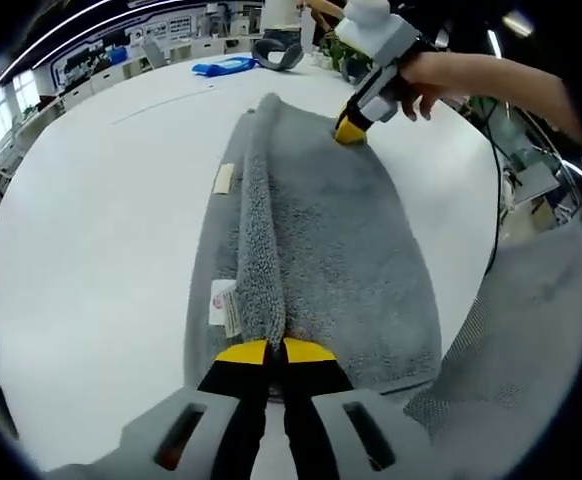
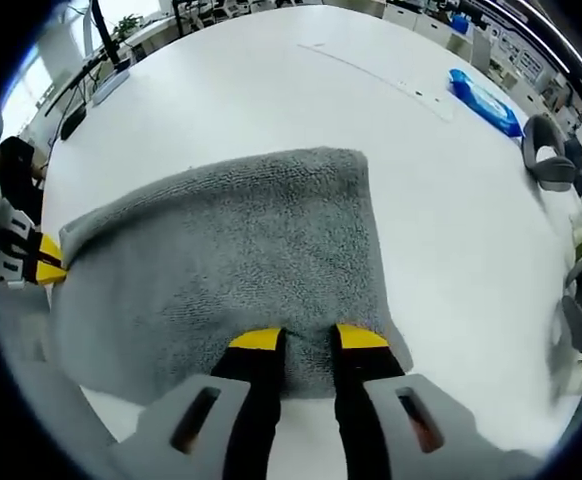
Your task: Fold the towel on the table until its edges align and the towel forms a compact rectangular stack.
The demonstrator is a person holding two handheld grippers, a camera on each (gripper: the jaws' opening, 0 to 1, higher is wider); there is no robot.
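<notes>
While the grey towel (image 1: 321,230) lies folded lengthwise on the white desk (image 1: 101,230), the left hand-held gripper (image 1: 276,352) has its yellow tips pressed together on the near end of a raised ridge of cloth that runs straight ahead of it. Just left of that ridge, two small labels (image 1: 223,302) show on a flatter strip of the towel. At the far end of the towel, the right hand-held gripper (image 1: 351,128) comes in from the upper right, held by a person's hand (image 1: 426,85), with its yellow tips touching the cloth near the far corner.

In the right gripper view, the right hand-held gripper (image 2: 308,340) has its two jaws a little apart, both tips resting on the near edge of the towel (image 2: 231,250); whether cloth is pinched between them I cannot tell. Ahead of it the towel's far edge runs fairly straight, and the edge to its right drops down towards the tips. At the towel's left corner, the left hand-held gripper (image 2: 49,260) shows its yellow tip against the cloth.

Beyond the towel, the desk is bare and wide ahead of both grippers. Far ahead and to the right of the right gripper lie a blue packet (image 2: 483,102) and a grey headset (image 2: 549,155), well apart from the towel.
</notes>
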